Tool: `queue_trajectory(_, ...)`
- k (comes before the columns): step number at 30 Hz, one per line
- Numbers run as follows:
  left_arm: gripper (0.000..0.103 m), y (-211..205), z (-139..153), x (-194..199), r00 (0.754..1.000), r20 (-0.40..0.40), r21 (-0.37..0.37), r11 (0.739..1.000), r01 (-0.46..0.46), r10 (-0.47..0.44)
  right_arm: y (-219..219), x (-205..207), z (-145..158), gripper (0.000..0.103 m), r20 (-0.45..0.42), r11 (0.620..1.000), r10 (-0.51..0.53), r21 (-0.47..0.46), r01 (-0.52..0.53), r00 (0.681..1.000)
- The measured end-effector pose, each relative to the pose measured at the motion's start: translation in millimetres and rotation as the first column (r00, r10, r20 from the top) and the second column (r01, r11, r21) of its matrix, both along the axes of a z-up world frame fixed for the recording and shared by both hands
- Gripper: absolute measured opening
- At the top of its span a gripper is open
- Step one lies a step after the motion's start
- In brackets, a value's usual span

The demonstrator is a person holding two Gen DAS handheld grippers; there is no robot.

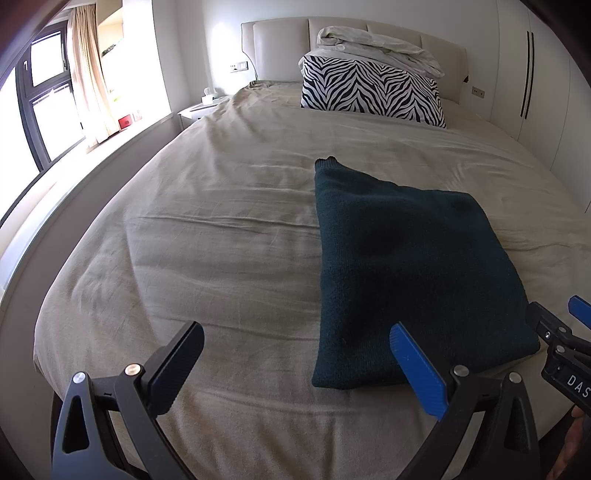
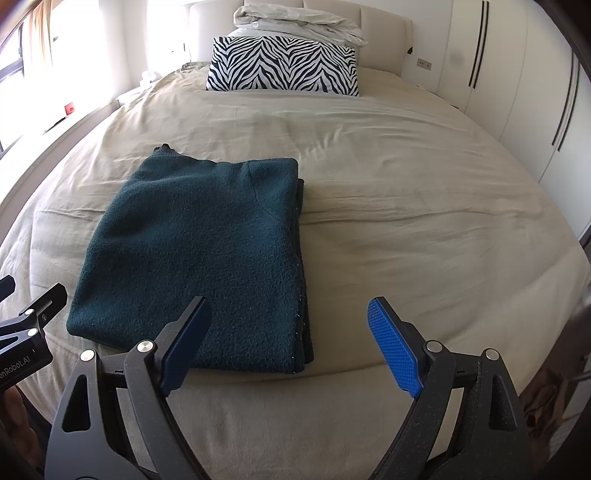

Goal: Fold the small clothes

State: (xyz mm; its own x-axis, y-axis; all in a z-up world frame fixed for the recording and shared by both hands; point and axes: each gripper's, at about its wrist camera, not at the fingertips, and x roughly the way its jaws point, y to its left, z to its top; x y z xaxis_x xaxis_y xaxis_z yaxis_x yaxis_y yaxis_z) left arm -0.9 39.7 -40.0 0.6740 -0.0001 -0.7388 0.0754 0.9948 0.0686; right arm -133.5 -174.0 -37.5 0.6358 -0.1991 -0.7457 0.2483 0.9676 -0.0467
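- Bedroom, beige bed [image 1: 229,229] takes up most of both views; sheet lightly wrinkled.
- Sweater [image 2: 199,254], dark teal knit, lies flat on the near half of the bed, close to the foot edge.
- It is a compact rectangle, layers stacked along its right edge in the right view; one small corner pokes out at the far left end.
- Progress, my read: the folding looks essentially done. Maybe one more half-fold or a tidy of that stray corner is left; can't tell if more is wanted.
- No other clothes visible waiting on the bed.
- Left gripper [image 1: 295,363]: jaws spread wide, holding nothing. Right finger [image 1: 417,373] overlaps the sweater's near edge in its view; contact unclear, likely just above it.
- Right gripper [image 2: 290,341]: jaws spread wide, empty. Left finger sits over the sweater's near edge, right finger over bare sheet.
- Both grippers are low at the foot of the bed, pointing toward the headboard, side by side; each one's tip shows at the edge of the other's view.
- Sweater lies between the two, slightly nearer the centre line.
- Farther out: zebra pillow [image 2: 282,66] at the head, crumpled white duvet [image 2: 299,22] on top of it.
- Window [image 1: 40,96] with curtain on the left, white wardrobe [image 2: 517,85] on the right.
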Motion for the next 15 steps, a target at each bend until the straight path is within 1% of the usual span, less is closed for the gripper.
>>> queue_trajectory(15,0.103,-0.7,-1.0,-1.4,1.000,-0.002,0.001,1.000,0.001,-0.001,-1.1,-1.6,-1.4,0.087,-0.001,1.000,0.000,0.000,0.000,1.000)
